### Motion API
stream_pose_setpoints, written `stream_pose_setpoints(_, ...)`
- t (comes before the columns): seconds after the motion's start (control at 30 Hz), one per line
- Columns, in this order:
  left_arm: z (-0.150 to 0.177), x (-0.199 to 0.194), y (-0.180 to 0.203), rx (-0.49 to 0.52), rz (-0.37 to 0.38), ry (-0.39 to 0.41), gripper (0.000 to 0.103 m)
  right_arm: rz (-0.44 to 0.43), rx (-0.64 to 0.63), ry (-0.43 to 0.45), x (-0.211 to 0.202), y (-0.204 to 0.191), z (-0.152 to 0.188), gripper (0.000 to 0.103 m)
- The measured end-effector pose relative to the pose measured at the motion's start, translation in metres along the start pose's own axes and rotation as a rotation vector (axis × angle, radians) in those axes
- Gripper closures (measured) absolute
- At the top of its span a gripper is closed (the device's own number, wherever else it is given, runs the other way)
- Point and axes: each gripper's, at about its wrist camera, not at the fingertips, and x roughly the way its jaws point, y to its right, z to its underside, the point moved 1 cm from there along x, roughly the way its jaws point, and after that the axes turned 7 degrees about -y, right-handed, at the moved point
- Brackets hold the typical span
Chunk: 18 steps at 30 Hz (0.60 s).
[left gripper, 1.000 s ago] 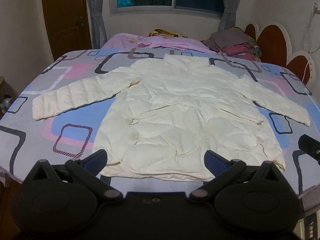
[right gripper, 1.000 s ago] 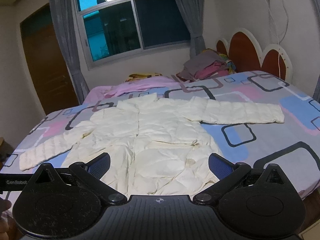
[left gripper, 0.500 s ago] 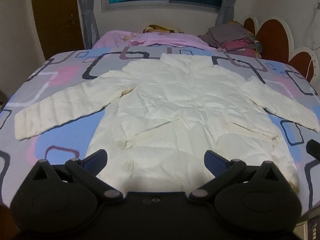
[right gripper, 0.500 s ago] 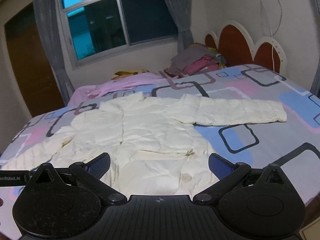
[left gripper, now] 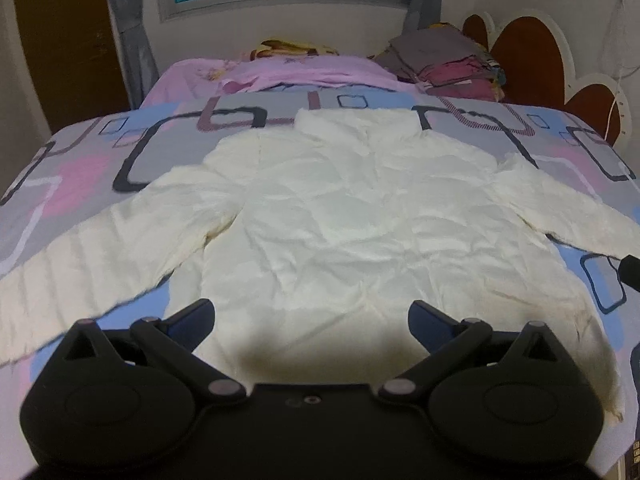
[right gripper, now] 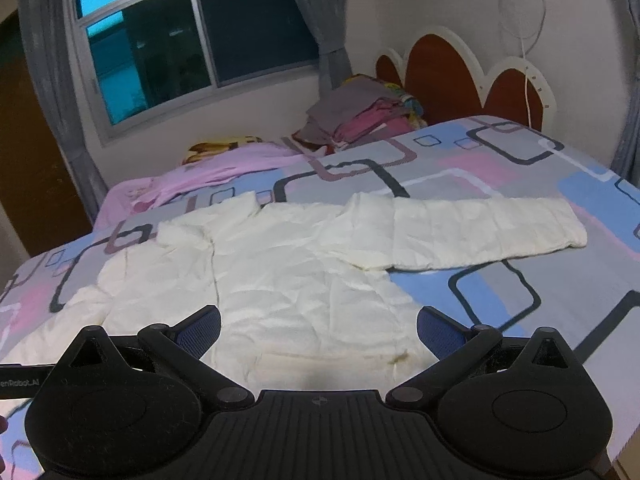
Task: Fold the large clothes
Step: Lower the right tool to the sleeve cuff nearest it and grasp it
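Note:
A cream quilted jacket (left gripper: 352,216) lies flat on the bed, front up, collar toward the window, both sleeves spread out sideways. It also shows in the right wrist view (right gripper: 288,276), with its right sleeve (right gripper: 480,232) stretched out flat. My left gripper (left gripper: 312,316) is open and empty, hovering over the jacket's lower body. My right gripper (right gripper: 320,328) is open and empty over the jacket's lower right part. The tip of the right gripper (left gripper: 631,272) shows at the right edge of the left wrist view.
The bed has a grey, blue and pink patterned cover (left gripper: 80,176). A pink blanket (left gripper: 296,76) and a stack of folded clothes (left gripper: 444,60) lie at the far side. A scalloped headboard (right gripper: 460,76) stands at the right, a window (right gripper: 192,36) behind.
Both grippers have moved forward over the bed and closer to the jacket, so its hem is now under them. Both stay open. The jacket has not moved.

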Motion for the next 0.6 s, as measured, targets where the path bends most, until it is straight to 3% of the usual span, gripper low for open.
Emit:
stream_pose_setpoints(0.23, -0.024, 0.025, 0.007, -0.010, 0.007, -0.002, 0.000, 0.031, 0.026, -0.020, 0.032, 0.020, -0.016, 0.000)
stream_pose_setpoints(0.6, -0.044, 0.050, 0.042, -0.101, -0.023, 0.013, 0.000, 0.069, 0.018, -0.071, 0.099, 0.109, -0.058, 0.000)
